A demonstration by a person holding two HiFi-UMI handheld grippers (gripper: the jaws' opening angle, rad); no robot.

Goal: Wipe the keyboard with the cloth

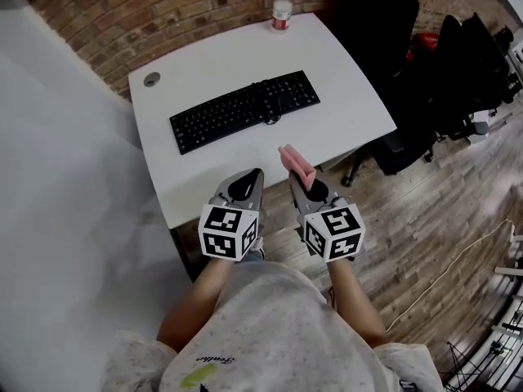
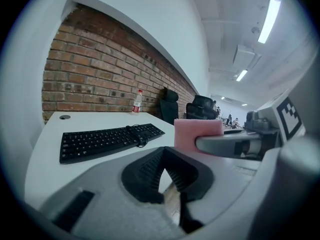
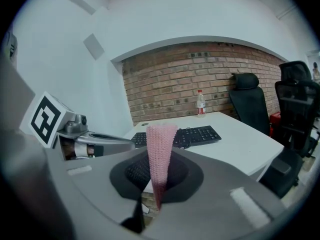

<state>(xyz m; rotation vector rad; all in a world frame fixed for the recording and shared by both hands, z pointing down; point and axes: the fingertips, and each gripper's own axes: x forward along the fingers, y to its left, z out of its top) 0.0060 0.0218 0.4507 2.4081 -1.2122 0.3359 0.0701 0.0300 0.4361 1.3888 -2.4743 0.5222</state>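
Our right gripper is clamped on a folded pink knitted cloth standing up from its jaws. Our left gripper beside it is closed on nothing, both just short of the white desk. We judge wiping not yet begun: the cloth must go forward and down onto the black keyboard ahead. Beyond it stand a red-capped plastic bottle and a brick wall, with black office chairs to the right.

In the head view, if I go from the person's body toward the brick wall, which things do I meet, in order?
left gripper and right gripper, side by side → pink cloth sticking out of the right gripper → black keyboard → bottle
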